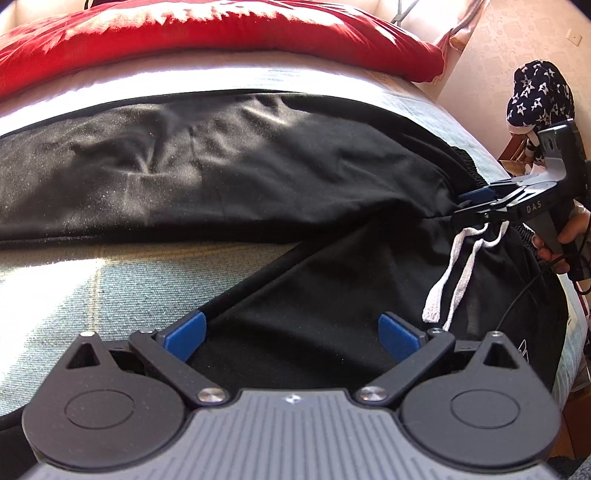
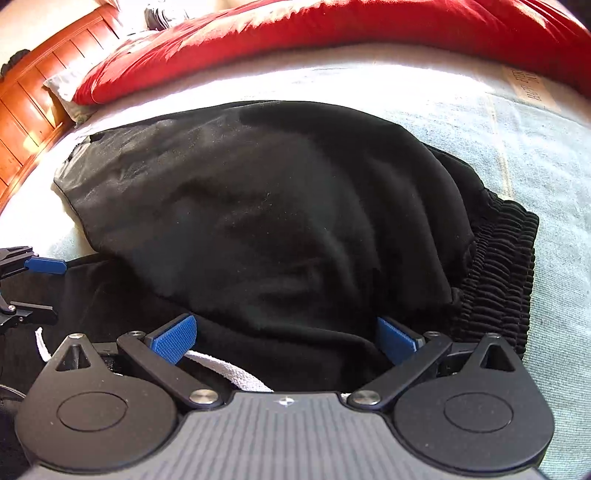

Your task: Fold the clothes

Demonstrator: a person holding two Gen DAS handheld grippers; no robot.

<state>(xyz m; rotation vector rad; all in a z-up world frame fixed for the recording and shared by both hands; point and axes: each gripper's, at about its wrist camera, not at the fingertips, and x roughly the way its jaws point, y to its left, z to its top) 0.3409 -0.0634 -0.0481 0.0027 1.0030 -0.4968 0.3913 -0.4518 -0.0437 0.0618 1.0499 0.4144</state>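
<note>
Over the black trousers (image 1: 221, 166), both grippers' jaws spread wide, gripping nothing.

one black trousers (image 1: 229, 166), one red quilt (image 1: 207, 33), two claws: left claw (image 1: 291, 332), right claw (image 2: 284, 338).

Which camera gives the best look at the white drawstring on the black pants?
The left wrist view: the white drawstring hangs in full there, both cords and a frayed end against the black pants. The right wrist view shows only short stretches by its own jaws.
</note>
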